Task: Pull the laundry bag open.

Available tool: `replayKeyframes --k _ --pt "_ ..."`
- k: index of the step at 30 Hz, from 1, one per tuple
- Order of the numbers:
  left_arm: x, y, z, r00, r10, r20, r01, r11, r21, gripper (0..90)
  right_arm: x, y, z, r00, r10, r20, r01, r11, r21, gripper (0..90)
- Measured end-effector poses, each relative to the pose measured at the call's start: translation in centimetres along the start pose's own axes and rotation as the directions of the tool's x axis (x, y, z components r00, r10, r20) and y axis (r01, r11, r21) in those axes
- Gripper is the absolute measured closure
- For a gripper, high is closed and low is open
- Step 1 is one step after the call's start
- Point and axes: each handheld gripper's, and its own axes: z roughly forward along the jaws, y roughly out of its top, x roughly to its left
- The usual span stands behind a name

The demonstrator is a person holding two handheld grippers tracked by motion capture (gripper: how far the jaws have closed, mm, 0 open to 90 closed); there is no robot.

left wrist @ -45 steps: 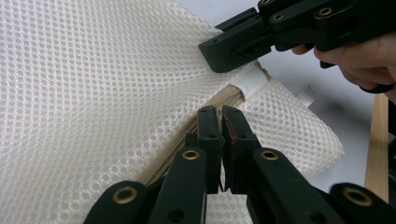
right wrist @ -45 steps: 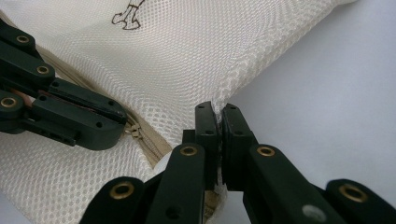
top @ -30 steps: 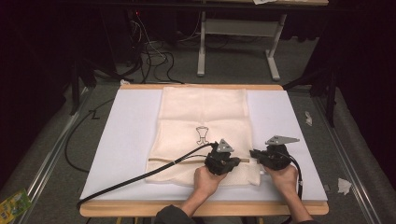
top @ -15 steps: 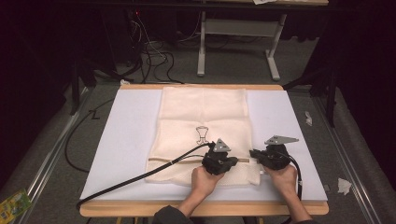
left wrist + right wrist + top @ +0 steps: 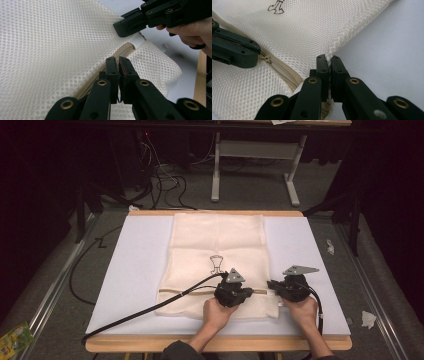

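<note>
Two grippers met low in the high view's frame, on a cream mesh laundry bag (image 5: 216,247) lying flat at the centre of the white table (image 5: 135,270). The left gripper (image 5: 117,64) was clamped at the bag's zipper (image 5: 284,72). The right gripper (image 5: 328,62) pinched the bag's edge.

A cream mesh laundry bag (image 5: 217,255) lay flat on the white table top, its long side running from near to far, a small dark figure printed near its middle. A tan zipper (image 5: 284,72) crossed the bag's near end from left to right, its pull (image 5: 266,59) sitting partway along. The near right edge was lifted slightly.
</note>
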Motion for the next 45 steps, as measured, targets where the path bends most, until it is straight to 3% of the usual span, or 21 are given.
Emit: replayKeyframes --k 14,32,45 --pt "0.4 -0.2 -0.7 0.9998 -0.02 0.009 0.02 0.9997 -0.012 86.9 0.1 0.0 0.1 1.0 -0.007 0.002 0.007 1.0 -0.001 88.2" --pt "0.4 -0.3 -1.3 1.0 0.001 -0.006 -0.001 0.9999 -0.011 87.0 0.2 0.1 0.3 0.9999 -0.01 0.001 0.01 1.0 0.007 88.2" --pt "1.0 -0.6 -2.2 0.9998 -0.014 -0.012 0.014 0.9996 -0.024 86.9 0.1 0.1 0.4 0.9998 -0.017 0.007 0.017 1.0 0.008 88.2"
